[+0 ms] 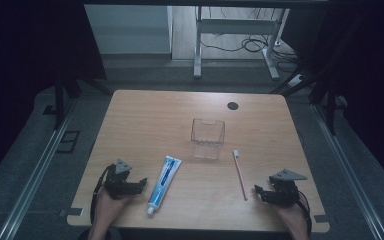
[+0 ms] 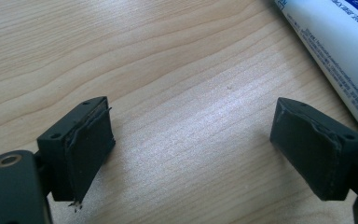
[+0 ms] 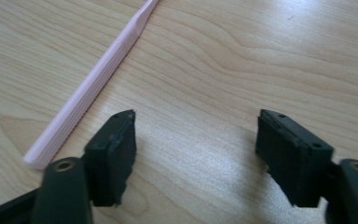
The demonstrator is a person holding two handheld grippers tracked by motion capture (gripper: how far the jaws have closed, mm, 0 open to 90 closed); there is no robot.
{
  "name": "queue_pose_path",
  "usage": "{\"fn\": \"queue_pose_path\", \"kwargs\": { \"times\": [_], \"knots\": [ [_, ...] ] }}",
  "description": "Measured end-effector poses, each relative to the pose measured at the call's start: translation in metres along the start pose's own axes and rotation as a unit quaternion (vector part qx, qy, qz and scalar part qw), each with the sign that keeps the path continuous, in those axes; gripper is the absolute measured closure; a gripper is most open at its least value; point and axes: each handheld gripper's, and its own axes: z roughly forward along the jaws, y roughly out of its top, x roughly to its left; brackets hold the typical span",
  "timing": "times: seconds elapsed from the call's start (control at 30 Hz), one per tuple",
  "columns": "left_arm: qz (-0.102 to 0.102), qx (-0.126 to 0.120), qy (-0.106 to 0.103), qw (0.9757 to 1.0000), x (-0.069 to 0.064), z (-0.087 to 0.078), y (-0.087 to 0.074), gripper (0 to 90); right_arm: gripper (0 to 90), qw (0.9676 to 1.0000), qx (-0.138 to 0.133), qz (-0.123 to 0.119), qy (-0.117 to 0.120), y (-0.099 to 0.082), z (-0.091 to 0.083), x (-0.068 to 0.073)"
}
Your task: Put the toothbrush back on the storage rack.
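Light wooden bench (image 1: 145, 115) at frame centre. Clear square plastic container (image 1: 207, 138) mid-frame. White-and-blue toothpaste tube (image 1: 163, 184) lower centre-left; thin pink toothbrush (image 1: 240, 175) lower centre-right. Left tongs (image 1: 141, 184) and right tongs (image 1: 256, 191), bottom corners: both gaping, empty.

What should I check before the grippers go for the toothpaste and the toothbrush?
1. Left gripper open, nothing between its jaws: ok.
2. Right gripper open, nothing between its jaws: ok.
3. Toothpaste tube lies flat just right of the left gripper, untouched: ok.
4. Pink toothbrush lies flat just left of the right gripper, handle end nearest it: ok.
5. Clear container upright, opening up: ok.
6. Container holds nothing: cannot tell for sure through the clear walls.
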Motion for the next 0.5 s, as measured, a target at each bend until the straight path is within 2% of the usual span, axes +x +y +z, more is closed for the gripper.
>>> {"fn": "queue_pose_path", "kwargs": {
  "times": [0.27,0.5],
  "knots": [
    [0.000,-0.001,0.000,1.0000,0.000,0.000,0.000,12.8,43.0,0.9999,-0.001,0.004,0.012,0.004,-0.007,0.001],
    [0.000,0.000,0.000,1.0000,0.000,0.000,0.000,12.8,61.9,0.9995,-0.007,-0.004,0.031,0.008,-0.013,0.005]
  ]
}}
